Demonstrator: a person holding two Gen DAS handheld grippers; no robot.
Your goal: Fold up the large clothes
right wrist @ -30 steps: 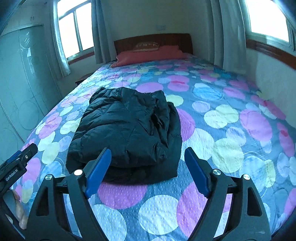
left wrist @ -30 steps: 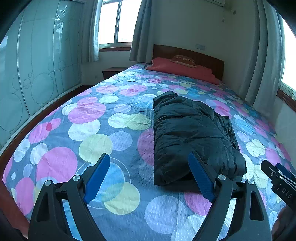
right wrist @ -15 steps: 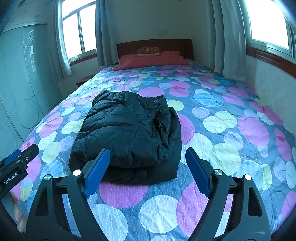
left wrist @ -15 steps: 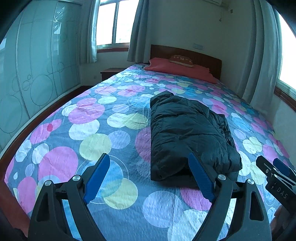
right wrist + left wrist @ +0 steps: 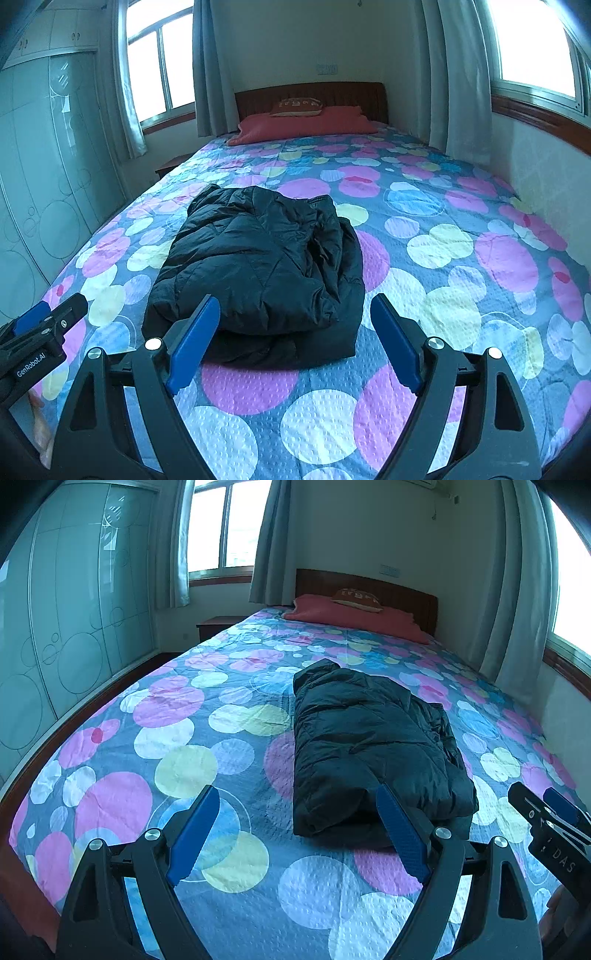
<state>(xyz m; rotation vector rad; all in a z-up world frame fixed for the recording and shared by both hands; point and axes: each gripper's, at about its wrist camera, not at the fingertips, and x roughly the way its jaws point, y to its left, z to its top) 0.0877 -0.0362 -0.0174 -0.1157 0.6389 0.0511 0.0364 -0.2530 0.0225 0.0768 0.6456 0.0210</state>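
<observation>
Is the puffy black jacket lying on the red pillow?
No, the puffy black jacket lies folded on the spotted bedspread, far from the red pillow.

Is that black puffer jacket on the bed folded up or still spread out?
Folded: the black puffer jacket lies as a compact stacked bundle, layers doubled over.

One folded jacket (image 5: 373, 746), one bed (image 5: 221, 886), two grippers (image 5: 299, 830).

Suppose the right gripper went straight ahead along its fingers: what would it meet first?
Most likely the folded black jacket. The right gripper is open, empty, angled down at the bed, and the jacket's near edge lies just beyond its fingertips. Depth is uncertain; it might touch the bedspread first.
</observation>
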